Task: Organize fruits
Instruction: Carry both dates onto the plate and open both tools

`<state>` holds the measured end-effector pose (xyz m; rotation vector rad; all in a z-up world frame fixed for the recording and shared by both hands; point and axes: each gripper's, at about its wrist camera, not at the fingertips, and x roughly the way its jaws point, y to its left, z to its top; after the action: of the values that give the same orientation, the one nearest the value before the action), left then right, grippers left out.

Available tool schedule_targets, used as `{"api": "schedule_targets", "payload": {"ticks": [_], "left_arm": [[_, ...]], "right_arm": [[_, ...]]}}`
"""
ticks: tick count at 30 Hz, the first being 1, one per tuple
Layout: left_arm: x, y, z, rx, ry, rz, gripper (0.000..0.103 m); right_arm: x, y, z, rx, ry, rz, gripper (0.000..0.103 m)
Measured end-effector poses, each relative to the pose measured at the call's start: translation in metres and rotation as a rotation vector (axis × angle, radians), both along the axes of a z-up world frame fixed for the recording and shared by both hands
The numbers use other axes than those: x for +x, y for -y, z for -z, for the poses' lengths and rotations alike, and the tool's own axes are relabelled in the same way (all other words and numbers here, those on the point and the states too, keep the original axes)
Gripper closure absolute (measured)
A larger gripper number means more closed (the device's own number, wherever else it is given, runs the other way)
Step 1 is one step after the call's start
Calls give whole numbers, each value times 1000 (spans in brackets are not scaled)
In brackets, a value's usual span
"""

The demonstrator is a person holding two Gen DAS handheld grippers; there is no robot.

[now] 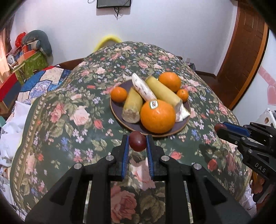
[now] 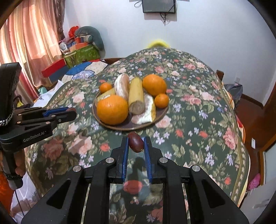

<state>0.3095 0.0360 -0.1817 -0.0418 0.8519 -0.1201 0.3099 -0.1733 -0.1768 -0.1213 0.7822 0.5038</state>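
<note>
My left gripper is shut on a small dark red fruit, held just above the floral cloth in front of the plate. My right gripper is shut on a second dark red fruit, also lifted off the cloth. A brown plate carries a big orange, another orange, two small mandarins, and several cut cane pieces. In the left wrist view the right gripper shows at the right edge with its red fruit. The left gripper appears at the left of the right wrist view.
The table wears a dark green floral cloth that falls away at the sides. A bed with a patchwork quilt, boxes and clutter lies left. Pink curtains, a wooden door and a wall screen surround the table.
</note>
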Motion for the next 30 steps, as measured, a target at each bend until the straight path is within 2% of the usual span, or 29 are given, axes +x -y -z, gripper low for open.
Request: {"api": "schedule_targets", "payload": {"ticks": [9, 30], "left_arm": [[20, -13, -9, 1, 32, -23, 84], [85, -3, 9, 9, 28, 9, 84]], "right_arm": [[21, -5, -7, 6, 26, -2, 87], [79, -18, 3, -5, 52, 1, 87]]}}
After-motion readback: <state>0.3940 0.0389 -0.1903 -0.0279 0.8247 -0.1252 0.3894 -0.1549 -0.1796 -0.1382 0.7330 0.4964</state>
